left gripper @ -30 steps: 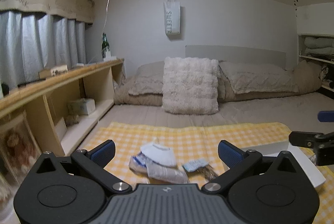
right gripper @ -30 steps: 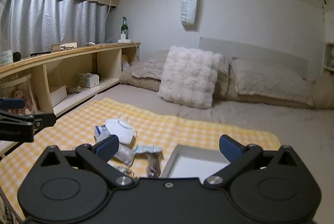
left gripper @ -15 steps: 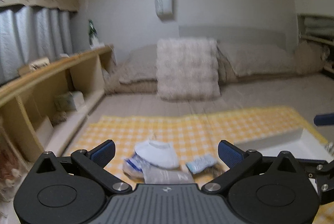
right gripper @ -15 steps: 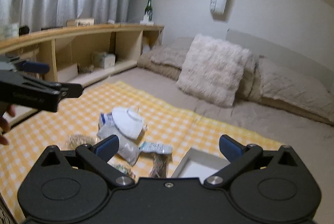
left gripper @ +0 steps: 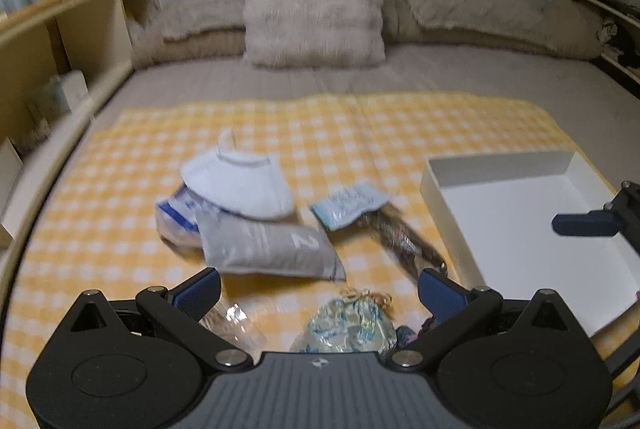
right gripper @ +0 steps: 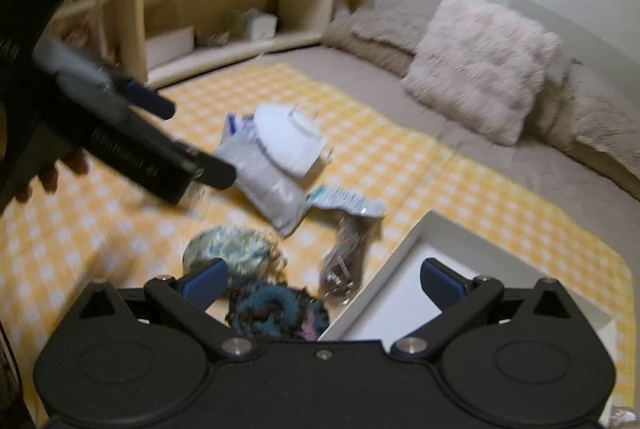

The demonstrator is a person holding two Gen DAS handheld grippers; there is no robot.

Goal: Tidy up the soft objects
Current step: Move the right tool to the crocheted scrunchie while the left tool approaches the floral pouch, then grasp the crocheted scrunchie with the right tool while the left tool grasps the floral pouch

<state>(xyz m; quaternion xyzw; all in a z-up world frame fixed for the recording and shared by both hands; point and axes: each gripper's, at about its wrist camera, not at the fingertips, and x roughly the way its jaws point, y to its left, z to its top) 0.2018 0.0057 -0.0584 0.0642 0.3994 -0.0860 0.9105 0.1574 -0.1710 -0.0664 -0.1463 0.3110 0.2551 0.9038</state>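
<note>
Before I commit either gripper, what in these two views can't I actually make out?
- Print on the light blue packet: blurred in both views.
- Dark fuzzy item: partly behind the right gripper body in the right view.
- Clear wrapper: cut off by the left gripper in the left view.
- White box near corner: hidden by the gripper bodies.

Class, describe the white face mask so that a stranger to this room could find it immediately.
Start at the yellow checked cloth on the bed. Left of the white box lies a pile of packets. The face mask tops that pile: the only domed, plain white item, overlapping a grey pouch.
</note>
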